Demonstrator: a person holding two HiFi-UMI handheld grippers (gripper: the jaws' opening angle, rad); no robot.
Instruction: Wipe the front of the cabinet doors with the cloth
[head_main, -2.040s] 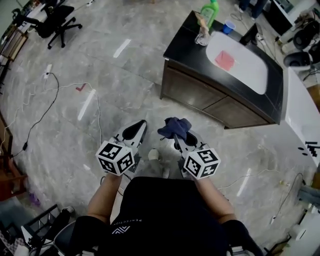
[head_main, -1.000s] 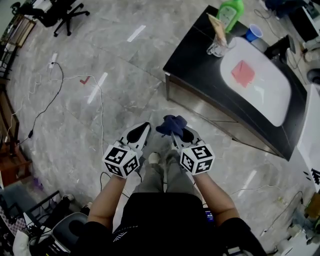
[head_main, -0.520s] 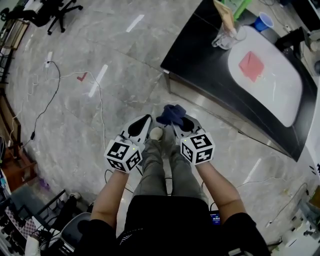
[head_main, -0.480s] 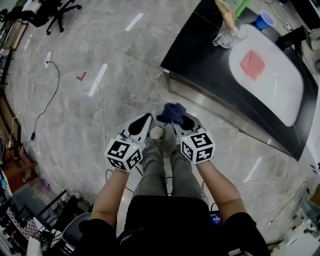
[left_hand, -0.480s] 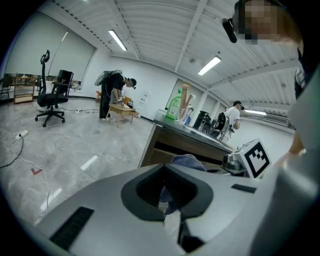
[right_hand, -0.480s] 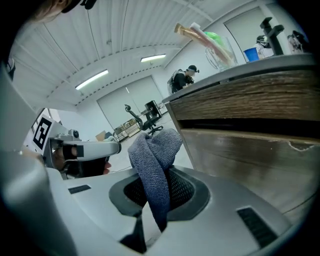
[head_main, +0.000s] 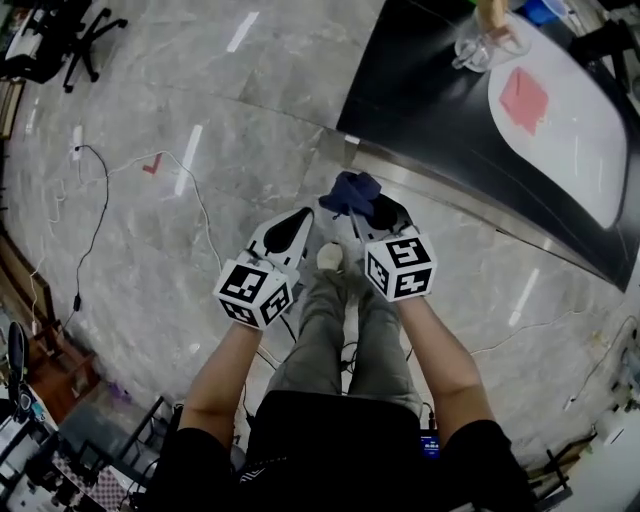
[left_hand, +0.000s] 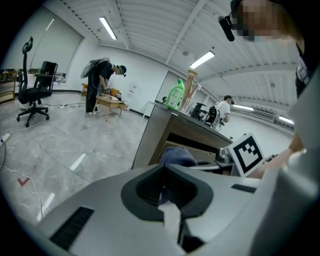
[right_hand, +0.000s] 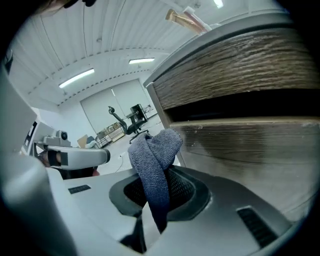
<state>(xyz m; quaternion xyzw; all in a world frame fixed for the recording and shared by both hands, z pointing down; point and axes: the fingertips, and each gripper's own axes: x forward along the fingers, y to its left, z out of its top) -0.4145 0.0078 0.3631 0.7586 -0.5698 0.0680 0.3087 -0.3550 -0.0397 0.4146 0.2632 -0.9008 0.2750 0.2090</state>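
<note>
A dark blue cloth (head_main: 352, 190) (right_hand: 152, 160) is bunched in my right gripper (head_main: 370, 215) (right_hand: 150, 200), which is shut on it. Close ahead of it in the right gripper view stands the cabinet's wood-grain door front (right_hand: 250, 145), with a dark gap above it. From above, the cabinet (head_main: 440, 110) shows as a black top with a white basin (head_main: 570, 130); the cloth hangs just short of its front edge. My left gripper (head_main: 290, 232) (left_hand: 162, 197) is shut and holds nothing, left of the right one; the cloth (left_hand: 176, 156) shows beyond its jaws.
On the cabinet top lie a pink cloth (head_main: 525, 98) and a glass jug (head_main: 485, 45); a green bottle (left_hand: 174, 95) stands there too. Cables (head_main: 190, 190) trail over the marble floor at left. An office chair (left_hand: 32, 85) and a bending person (left_hand: 100, 82) are far off.
I have stepped closer to the cabinet; both grippers, the right one still holding the cloth, now sit nearer its front edge.
</note>
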